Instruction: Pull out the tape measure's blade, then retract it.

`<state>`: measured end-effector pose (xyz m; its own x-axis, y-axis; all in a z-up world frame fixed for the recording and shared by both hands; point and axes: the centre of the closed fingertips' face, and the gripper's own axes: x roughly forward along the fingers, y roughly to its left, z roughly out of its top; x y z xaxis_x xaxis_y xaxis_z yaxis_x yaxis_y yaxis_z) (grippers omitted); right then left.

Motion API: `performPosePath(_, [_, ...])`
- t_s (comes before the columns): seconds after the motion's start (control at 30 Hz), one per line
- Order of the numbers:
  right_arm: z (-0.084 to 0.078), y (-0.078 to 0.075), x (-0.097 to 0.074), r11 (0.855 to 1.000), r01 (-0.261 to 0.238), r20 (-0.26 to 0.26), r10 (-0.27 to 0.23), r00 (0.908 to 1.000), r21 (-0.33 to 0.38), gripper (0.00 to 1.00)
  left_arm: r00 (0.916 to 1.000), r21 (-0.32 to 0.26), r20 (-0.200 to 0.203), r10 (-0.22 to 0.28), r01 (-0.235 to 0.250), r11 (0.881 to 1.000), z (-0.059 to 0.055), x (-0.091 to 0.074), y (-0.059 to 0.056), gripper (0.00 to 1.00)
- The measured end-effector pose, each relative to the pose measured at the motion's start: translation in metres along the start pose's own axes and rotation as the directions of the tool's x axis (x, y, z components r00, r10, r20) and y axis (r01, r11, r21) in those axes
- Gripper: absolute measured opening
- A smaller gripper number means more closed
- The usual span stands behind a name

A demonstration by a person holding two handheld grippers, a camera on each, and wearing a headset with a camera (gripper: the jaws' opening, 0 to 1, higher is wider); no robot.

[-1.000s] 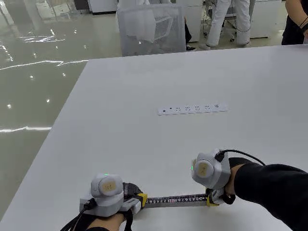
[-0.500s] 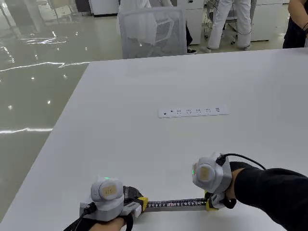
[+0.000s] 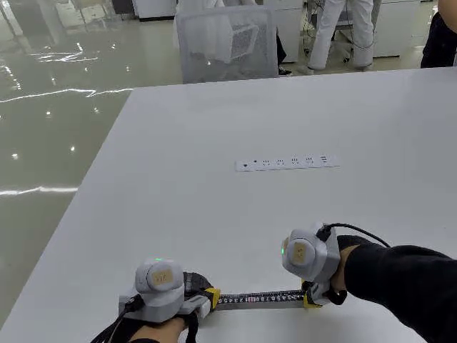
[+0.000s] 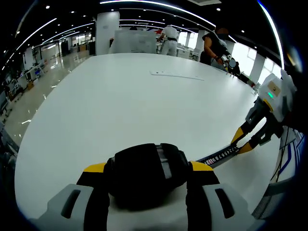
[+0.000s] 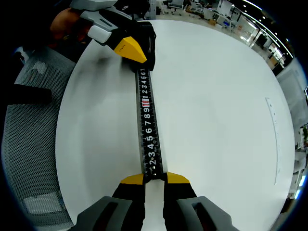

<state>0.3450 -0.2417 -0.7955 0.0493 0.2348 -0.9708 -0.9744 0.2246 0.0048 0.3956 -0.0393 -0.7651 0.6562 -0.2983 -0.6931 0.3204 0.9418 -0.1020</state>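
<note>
Reader: Grippers first, please. Where do they sit?

Describer: Both are low at the near edge of a white workbench (image 3: 214, 200). In the head view the left gripper (image 3: 202, 291) is at the lower left and the right gripper (image 3: 311, 300) at the lower right. They are well apart, and each has yellow-tipped jaws. A dark sleeve covers the arm behind the right one.

Reader: Where is the tape measure?

Describer: The tape measure (image 4: 147, 178) is black and rounded. It sits between the left gripper's jaws, which are clenched against its two sides. In the left gripper view it bulges up between the two yellow tips, down at the level of the tabletop.

Reader: And its blade?

Describer: The blade (image 5: 147, 125) is drawn part way out and lies flat along the tabletop. It runs straight from the tape measure to the right gripper. That gripper's jaws are pinched together on the blade's free end. Black numerals run along the blade, with one mark in red.

Reader: What else is around?

Describer: A white power strip (image 3: 287, 163) lies flat in the middle of the table, well apart from both grippers. Beyond the far edge stands a grey mesh chair (image 3: 225, 43). To the left is a glossy floor (image 3: 57, 107) with light reflections. People (image 3: 343, 28) stand in the background.
</note>
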Motion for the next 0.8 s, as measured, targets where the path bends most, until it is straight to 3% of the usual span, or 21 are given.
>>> performPosePath(0.8, [0.0096,-0.0003,0.0022,1.0,-0.003,0.013,0.003,0.9999,0.016,0.08,1.0,-0.002,0.0,-0.008,0.008,1.0,0.0,0.0008,-0.0004,0.6])
